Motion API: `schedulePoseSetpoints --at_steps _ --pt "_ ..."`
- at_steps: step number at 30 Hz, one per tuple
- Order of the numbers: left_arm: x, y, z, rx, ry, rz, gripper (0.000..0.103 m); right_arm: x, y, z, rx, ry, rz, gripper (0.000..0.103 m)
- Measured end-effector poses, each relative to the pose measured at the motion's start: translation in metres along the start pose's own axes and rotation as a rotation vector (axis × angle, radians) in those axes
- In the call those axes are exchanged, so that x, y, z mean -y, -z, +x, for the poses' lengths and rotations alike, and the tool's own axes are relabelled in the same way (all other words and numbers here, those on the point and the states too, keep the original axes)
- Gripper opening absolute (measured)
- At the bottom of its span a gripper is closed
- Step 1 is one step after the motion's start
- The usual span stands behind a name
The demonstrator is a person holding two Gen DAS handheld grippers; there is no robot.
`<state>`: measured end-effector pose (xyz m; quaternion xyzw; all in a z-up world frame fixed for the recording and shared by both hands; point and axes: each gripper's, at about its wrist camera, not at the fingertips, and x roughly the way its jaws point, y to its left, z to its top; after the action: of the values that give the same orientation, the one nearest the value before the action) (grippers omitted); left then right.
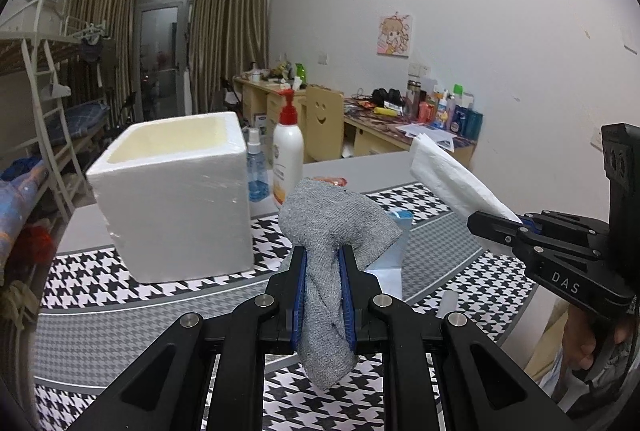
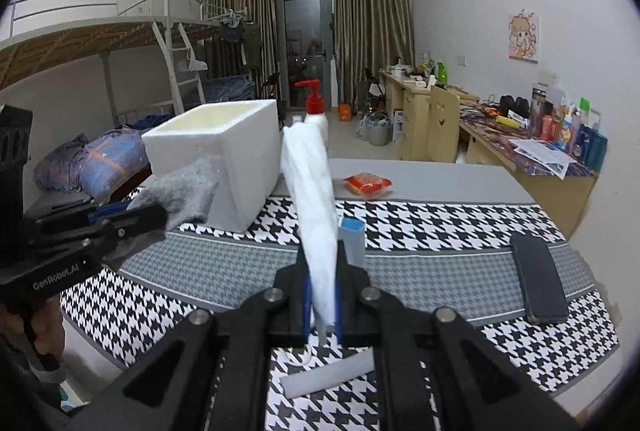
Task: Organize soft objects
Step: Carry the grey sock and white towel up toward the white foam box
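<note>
Above the near edge of the houndstooth-patterned black-and-white tablecloth (image 2: 420,219), a grey knitted sock (image 1: 328,231) is pinched between the nearly closed blue pads of the left gripper (image 1: 323,271). A white folded tissue (image 2: 312,199) is clamped likewise in the right gripper (image 2: 322,295) — "DAS" and "GenRobot.AI" are printed on the gripper bodies. Toward the far left corner an open white foam box (image 1: 176,199) is set.

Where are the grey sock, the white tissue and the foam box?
grey sock (image 1: 336,223), left wrist view, on its bunched upper part.
white tissue (image 2: 314,191), right wrist view, on its middle fold.
foam box (image 1: 180,215), left wrist view, on its front wall.
</note>
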<state>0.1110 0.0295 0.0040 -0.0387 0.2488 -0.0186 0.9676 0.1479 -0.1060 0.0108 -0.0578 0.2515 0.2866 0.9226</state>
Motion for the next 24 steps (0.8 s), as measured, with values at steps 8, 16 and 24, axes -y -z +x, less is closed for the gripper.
schedulePoseSetpoints --at_steps 8,16,24 --pt "-0.013 -0.009 -0.017 0.034 -0.051 0.002 0.017 -0.012 -0.008 0.004 0.019 0.022 -0.007 0.012" --pt "-0.025 -0.024 -0.027 0.068 -0.073 -0.01 0.017 -0.025 -0.025 -0.003 0.067 -0.007 -0.029 0.012" --pt "-0.029 -0.033 -0.031 0.092 -0.104 -0.009 0.017 -0.036 -0.038 -0.004 0.102 -0.01 -0.041 0.012"
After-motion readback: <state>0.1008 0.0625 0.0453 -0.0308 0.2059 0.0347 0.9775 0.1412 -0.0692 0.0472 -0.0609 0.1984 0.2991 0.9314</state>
